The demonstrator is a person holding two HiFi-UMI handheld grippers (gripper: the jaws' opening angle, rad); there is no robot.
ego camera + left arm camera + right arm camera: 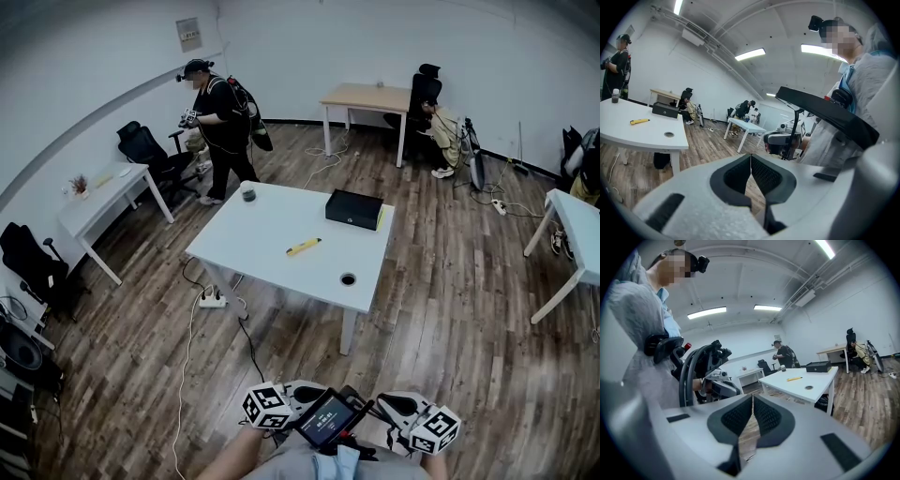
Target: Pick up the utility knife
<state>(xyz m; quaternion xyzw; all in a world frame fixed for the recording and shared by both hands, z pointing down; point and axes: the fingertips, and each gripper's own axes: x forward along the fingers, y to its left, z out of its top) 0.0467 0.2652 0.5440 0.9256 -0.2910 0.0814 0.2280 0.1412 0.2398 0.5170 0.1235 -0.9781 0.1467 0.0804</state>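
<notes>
White table (262, 234): utility knife (303, 247) mid-top, far from me.
Floor (450, 309): wood.
Tools: left gripper (751, 158), right gripper (753, 398) clenched, empty.
Too small: knife detail.

White walls (309, 37) enclose a wood-plank floor (450, 309), with strip lights (750, 54) overhead. A white table (272, 234) stands in the middle, a wooden desk (366, 97) by the back wall, and 2 white desks (101, 195) at the sides.
</notes>
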